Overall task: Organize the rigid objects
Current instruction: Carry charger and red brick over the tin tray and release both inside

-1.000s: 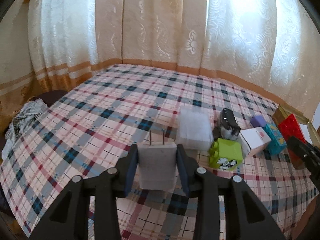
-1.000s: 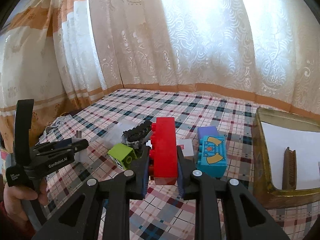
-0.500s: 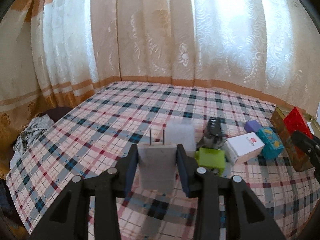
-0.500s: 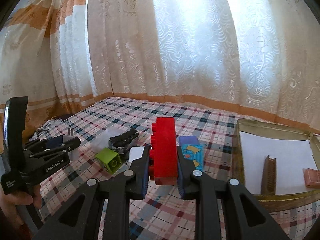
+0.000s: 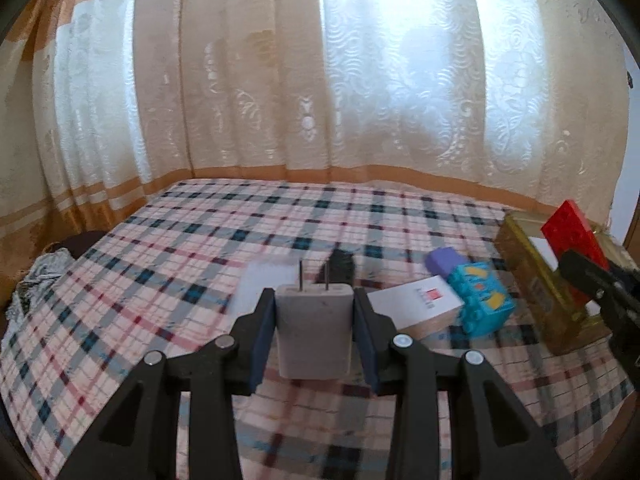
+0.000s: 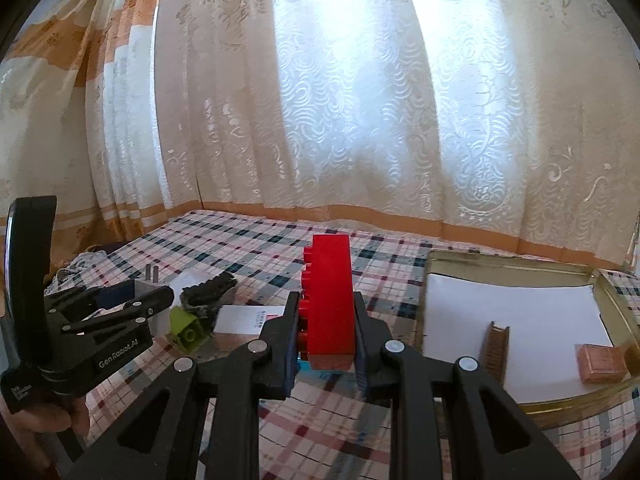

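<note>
My left gripper is shut on a grey-white plug adapter with its two prongs pointing away, held above the checked cloth. My right gripper is shut on a red toy brick, standing on edge, just left of the gold tin box. In the right wrist view the left gripper shows at the left with the adapter in it. In the left wrist view the red brick hangs over the tin box at the right edge.
On the cloth lie a white carton, a teal brick, a purple block, a green brick, a black object and a translucent box. The tin holds a brown comb and a small brown box. Curtains hang behind.
Both grippers have drifted rightward and risen a little, each keeping its load. The tin box has slid further into both views, and the green brick is now hidden behind the adapter in the left view.
</note>
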A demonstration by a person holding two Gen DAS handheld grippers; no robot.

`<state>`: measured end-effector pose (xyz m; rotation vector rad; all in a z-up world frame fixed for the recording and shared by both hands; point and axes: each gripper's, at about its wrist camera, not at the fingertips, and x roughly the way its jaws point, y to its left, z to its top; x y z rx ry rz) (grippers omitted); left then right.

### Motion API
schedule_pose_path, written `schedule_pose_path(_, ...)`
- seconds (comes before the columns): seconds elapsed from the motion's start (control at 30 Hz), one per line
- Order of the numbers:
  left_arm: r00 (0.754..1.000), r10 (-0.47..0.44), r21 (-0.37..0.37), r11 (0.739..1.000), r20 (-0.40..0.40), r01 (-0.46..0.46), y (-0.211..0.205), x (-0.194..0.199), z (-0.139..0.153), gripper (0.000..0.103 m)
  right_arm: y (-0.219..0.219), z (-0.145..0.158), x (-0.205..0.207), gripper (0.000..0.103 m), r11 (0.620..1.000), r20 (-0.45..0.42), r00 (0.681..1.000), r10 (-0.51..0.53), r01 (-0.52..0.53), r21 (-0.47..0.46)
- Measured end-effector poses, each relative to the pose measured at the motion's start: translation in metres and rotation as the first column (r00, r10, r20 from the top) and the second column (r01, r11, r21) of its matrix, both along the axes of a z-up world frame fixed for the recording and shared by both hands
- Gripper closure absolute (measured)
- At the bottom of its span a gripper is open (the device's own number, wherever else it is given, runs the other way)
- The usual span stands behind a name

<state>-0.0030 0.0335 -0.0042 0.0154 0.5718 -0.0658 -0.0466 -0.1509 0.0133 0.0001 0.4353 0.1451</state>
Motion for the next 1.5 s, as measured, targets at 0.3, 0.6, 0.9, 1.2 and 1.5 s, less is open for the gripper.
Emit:
schedule_pose_path(0.3, 0.998, -0.054, -0.006, 0.999, 0.010, 0.054, -0.037, 0.006, 0.008, 0.066, -0.028, 0.005, -0.002, 0.078, 0.999, 0.016, 0.999, -0.040, 0.040, 0.005)
schedule_pose_path(0.6, 0.993, -0.110, -0.015, 0.994, 0.037, 0.111, -0.073, 0.006, 0.019, 0.066, -0.077, 0.008, -0.005, 0.078, 0.991, 0.026, 0.991, -0.130, 0.130, 0.024)
schedule_pose_path(0.9, 0.984, -0.174, -0.006, 0.985, 0.049, 0.174, -0.116, 0.005, 0.025, 0.066, -0.126, 0.015, -0.012, 0.078, 0.975, 0.037, 0.975, -0.221, 0.219, 0.043)
schedule_pose_path(1.2, 0.972, -0.230, -0.018, 0.973, 0.057, 0.231, -0.155, 0.006, 0.031, 0.066, -0.175, 0.020, -0.020, 0.078, 0.949, 0.047, 0.949, -0.312, 0.309, 0.058)
schedule_pose_path(1.5, 0.952, -0.304, -0.048, 0.951, 0.043, 0.306, -0.202, 0.006, 0.025, 0.066, -0.234, 0.020, -0.029, 0.078, 0.903, 0.048, 0.902, -0.430, 0.428, 0.047)
